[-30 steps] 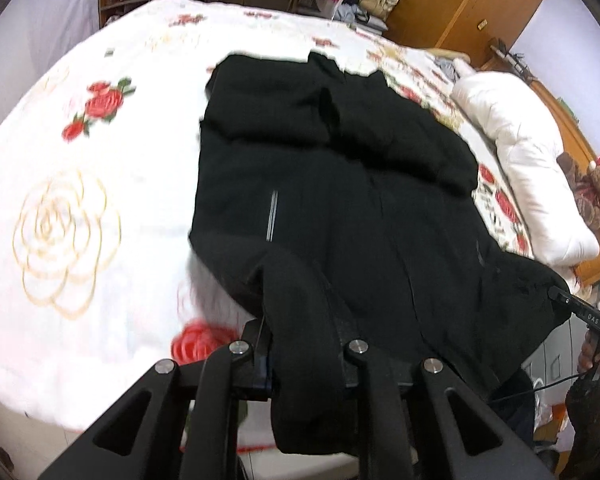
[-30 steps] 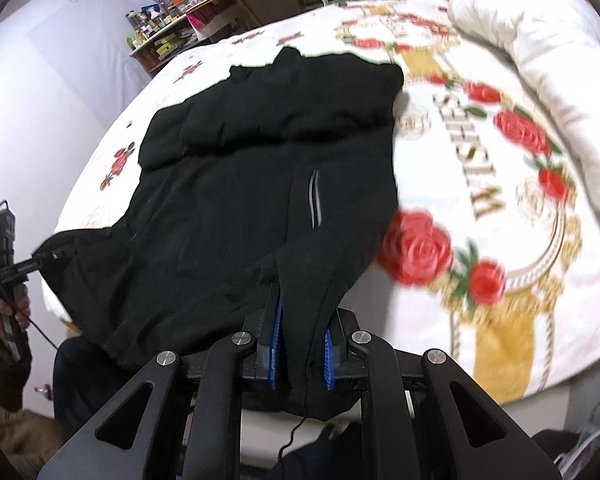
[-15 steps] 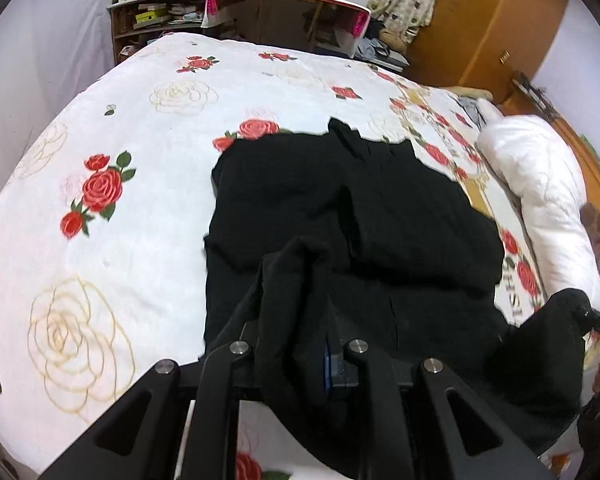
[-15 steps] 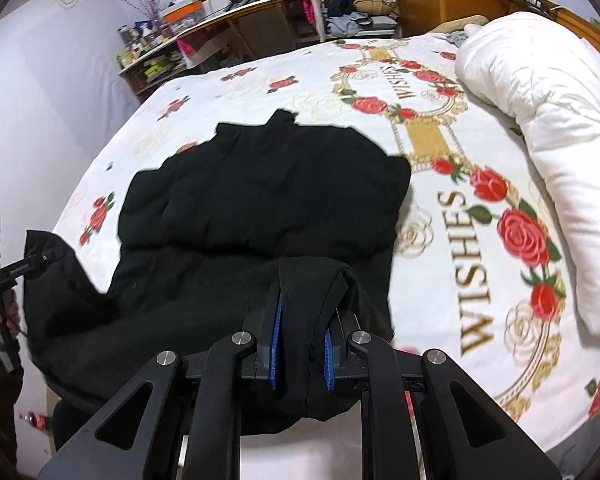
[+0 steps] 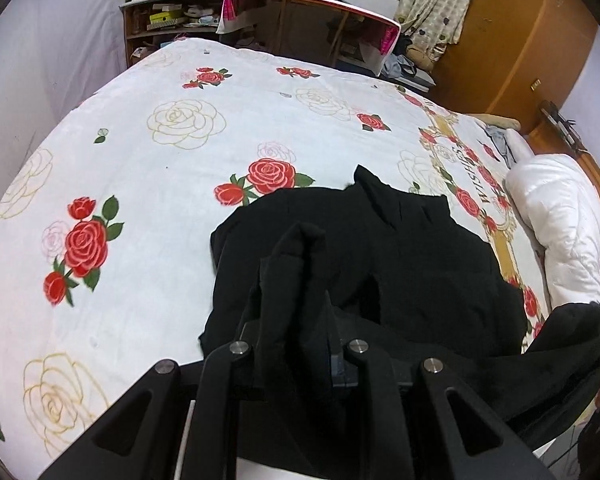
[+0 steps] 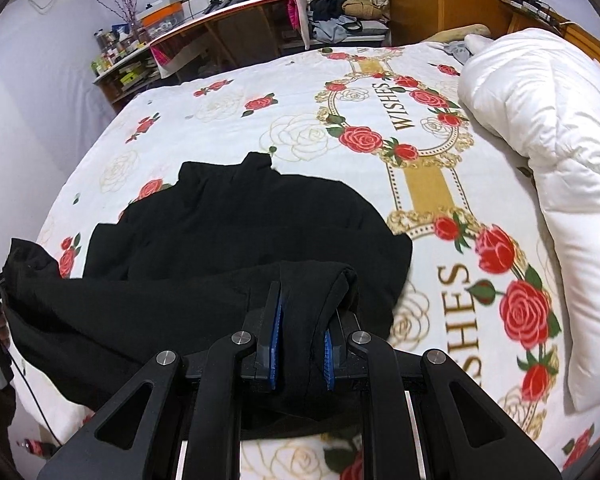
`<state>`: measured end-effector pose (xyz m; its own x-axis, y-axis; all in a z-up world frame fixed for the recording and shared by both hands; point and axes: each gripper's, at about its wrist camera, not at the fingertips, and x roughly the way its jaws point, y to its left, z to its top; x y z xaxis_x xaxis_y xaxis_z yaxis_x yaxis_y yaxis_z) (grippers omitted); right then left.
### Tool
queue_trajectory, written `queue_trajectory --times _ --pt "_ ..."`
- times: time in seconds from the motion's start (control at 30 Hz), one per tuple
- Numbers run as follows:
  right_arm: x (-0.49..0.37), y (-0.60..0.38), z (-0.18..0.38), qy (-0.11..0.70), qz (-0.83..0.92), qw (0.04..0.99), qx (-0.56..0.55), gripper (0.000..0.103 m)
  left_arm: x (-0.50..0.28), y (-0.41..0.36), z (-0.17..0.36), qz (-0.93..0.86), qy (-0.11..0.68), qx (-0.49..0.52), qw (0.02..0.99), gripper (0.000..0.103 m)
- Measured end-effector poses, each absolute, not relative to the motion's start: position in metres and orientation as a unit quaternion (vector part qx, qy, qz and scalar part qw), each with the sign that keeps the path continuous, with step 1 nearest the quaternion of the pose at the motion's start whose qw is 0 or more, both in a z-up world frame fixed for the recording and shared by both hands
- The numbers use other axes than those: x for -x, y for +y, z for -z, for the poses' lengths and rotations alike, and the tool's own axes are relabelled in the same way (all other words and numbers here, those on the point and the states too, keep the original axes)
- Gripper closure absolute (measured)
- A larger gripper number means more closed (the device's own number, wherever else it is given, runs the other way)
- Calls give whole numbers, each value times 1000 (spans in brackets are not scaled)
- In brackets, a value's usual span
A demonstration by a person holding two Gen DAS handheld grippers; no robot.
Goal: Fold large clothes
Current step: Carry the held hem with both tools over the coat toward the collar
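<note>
White duvet (image 6: 540,168) beside black garment (image 6: 252,220) — desk (image 5: 308,20) beyond.

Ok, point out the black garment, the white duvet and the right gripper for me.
black garment (image 6: 240,216), right wrist view, flat part lying on the bed.
white duvet (image 6: 540,120), right wrist view, middle of the bundle.
right gripper (image 6: 302,340), right wrist view, between its blue pads, clamping cloth.

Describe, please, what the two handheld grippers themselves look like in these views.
Both the left gripper and the right gripper are matte black, with angular linkage arms with triangular cut-outs and silver round pivot bolts. The right gripper's pads are ribbed and blue.
</note>
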<state>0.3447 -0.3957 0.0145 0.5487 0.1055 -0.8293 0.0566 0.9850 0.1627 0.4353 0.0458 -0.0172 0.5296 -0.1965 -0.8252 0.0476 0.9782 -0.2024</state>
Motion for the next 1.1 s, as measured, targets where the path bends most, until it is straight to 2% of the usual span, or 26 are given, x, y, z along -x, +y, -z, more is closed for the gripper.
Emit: queue_trajectory --times 0.57,0.8,1.1 --pt "-451 -413 17 505 7 857 -107 86 -545 27 41 39 495 92 863 86" --pt "-484 -418 42 518 12 846 -126 86 -581 14 77 20 524 64 849 85" --pt "-506 -423 72 532 20 834 -146 84 -605 14 107 13 548 80 832 81"
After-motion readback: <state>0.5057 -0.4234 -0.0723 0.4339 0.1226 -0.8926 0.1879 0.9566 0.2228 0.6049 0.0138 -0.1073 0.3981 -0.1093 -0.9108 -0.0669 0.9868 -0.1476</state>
